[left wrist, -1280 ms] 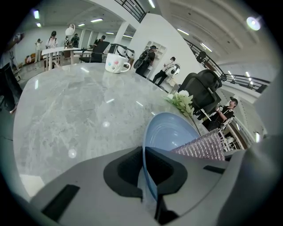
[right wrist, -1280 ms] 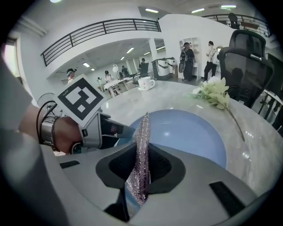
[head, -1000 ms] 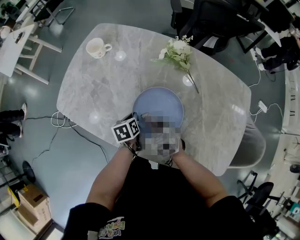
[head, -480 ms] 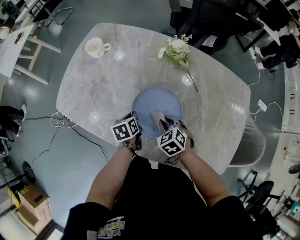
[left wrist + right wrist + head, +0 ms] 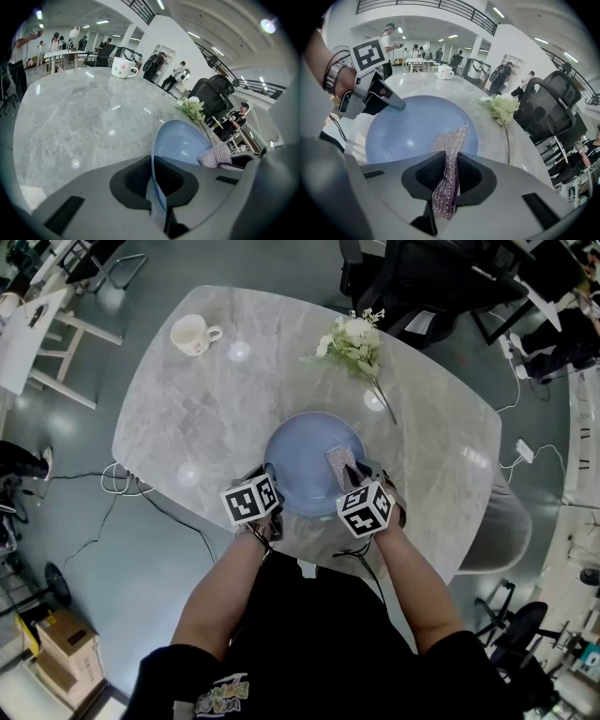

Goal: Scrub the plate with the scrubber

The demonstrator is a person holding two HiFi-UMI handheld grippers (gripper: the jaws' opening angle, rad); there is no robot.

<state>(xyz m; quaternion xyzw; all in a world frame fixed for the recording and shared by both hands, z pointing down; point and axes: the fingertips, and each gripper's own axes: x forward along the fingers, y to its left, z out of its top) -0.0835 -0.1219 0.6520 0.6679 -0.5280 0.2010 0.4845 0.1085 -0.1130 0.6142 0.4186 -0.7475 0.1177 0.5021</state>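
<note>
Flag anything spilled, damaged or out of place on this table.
Only the flower sprig stands out: it lies flat on the table beyond the plate, with no vase. Nothing looks spilled or broken.

No words or numbers can be read — only square black-and-white markers on the left cube (image 5: 251, 500) and right cube (image 5: 365, 509); the shirt print (image 5: 223, 697) is too small.

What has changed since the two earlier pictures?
The right gripper, shut on the scrubber, slid rightward across the plate in the head view. Unchanged: the left gripper clamps the plate's near rim; mug and flowers did not move.
</note>
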